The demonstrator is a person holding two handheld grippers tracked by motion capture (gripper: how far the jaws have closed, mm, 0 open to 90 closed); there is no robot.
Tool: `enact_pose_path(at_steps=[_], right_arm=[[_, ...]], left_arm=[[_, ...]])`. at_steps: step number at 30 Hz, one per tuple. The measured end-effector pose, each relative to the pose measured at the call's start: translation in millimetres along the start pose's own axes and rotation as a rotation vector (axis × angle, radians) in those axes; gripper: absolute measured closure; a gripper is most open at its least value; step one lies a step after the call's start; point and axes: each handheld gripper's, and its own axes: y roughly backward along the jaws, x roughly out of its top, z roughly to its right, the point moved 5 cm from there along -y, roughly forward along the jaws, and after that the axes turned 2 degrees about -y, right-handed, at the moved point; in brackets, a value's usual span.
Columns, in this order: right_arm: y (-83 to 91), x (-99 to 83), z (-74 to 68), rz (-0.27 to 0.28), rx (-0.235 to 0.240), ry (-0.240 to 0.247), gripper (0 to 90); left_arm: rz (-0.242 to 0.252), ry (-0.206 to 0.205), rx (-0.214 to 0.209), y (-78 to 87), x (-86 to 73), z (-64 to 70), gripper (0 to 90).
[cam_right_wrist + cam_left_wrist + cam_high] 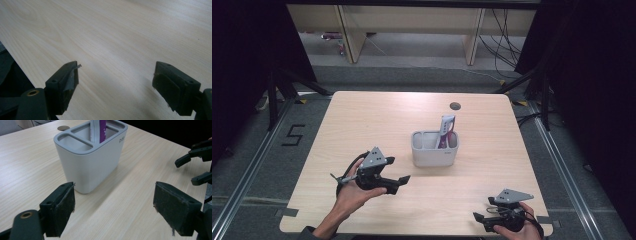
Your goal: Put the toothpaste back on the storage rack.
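Tube [446, 131] stands near-upright in the grey holder [434, 156] at table [362, 120] centre — long axis vertical, top leaning right. Left gripper [398, 183] and right gripper [478, 218] — jaws wide apart, empty.

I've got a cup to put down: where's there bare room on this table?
Bare wood runs left of the grey organiser and behind it up to the cable hole. The near edge is crowded by the left gripper and right gripper.

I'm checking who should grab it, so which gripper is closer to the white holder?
Left. The left gripper sits just in front and left of the white holder, pointing toward it. The right gripper is farther back, near the table's front right corner.
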Motion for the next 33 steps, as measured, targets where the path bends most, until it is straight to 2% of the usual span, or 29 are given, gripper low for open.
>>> enact_pose_path(at_steps=[3, 7, 12, 15, 16, 17, 18, 19, 20, 23, 24, 25, 26, 27, 29, 31, 32, 33], right_arm=[[2.8, -2.1, -2.8, -0.013, -0.022, -0.04, 21.2], [3.7, -2.2, -2.4, -0.011, -0.023, -0.046, 21.2], [2.7, -2.4, -2.5, -0.014, -0.022, -0.04, 21.2], [3.0, -2.2, -2.7, -0.008, -0.019, -0.038, 21.2], [3.2, -1.7, -0.5, -0.003, -0.025, -0.018, 21.2], [4.3, -2.1, -1.2, -0.01, -0.03, -0.032, 21.1], [4.1, -1.9, -1.4, -0.009, -0.027, -0.031, 21.1], [2.5, -1.4, -1.5, 0.003, -0.004, -0.027, 21.2], [3.1, -1.9, -2.5, -0.015, 0.011, -0.039, 21.1], [2.5, -2.2, -3.0, -0.02, 0.012, -0.042, 21.1], [2.8, -2.3, -2.8, -0.019, -0.018, -0.044, 21.1], [2.7, -2.2, -2.7, -0.016, -0.022, -0.042, 21.1], [2.3, -1.8, -2.4, -0.011, -0.017, -0.031, 21.1], [2.5, -1.9, -3.9, -0.011, -0.018, -0.047, 21.1], [2.9, -0.9, -1.8, -0.003, -0.029, -0.015, 21.1], [3.4, -0.9, -3.0, -0.007, -0.032, -0.023, 21.1], [3.1, -0.4, -2.8, -0.002, -0.028, -0.011, 21.2], [3.4, -0.2, -4.6, -0.001, -0.027, -0.024, 21.2]], left_arm=[[0.011, 0.001, 0.007, 2.4, -4.9, -0.2, 17.2], [0.0, 0.001, 0.01, 4.3, -11.9, -0.7, 17.1], [-0.009, -0.003, 0.007, 7.0, -20.5, 0.5, 17.0], [0.011, -0.006, 0.008, 8.1, -26.2, 1.9, 16.4], [0.005, -0.005, 0.025, 10.1, -29.1, 2.2, 16.2], [0.006, -0.004, 0.026, 10.8, -31.5, 2.4, 16.2], [0.003, -0.004, 0.023, 11.4, -33.6, 2.8, 16.2], [0.002, 0.0, 0.023, 11.8, -35.6, 3.6, 16.2], [-0.003, -0.007, 0.02, 13.2, -39.5, 4.4, 16.2], [-0.005, -0.01, 0.015, 15.7, -46.2, 6.9, 16.2], [-0.008, -0.007, 0.014, 16.8, -47.9, 8.4, 15.9], [-0.011, -0.005, 0.015, 17.7, -49.6, 9.9, 15.7], [-0.01, -0.01, 0.013, 18.3, -50.8, 10.7, 15.7], [-0.005, -0.011, 0.007, 18.4, -51.9, 11.8, 15.7], [-0.006, -0.014, 0.004, 20.2, -55.3, 14.3, 15.8], [-0.009, -0.019, 0.007, 21.6, -58.2, 15.3, 15.7], [-0.006, -0.016, 0.017, 22.5, -60.7, 15.4, 15.7], [-0.01, -0.017, 0.024, 23.2, -63.0, 15.0, 15.6]])
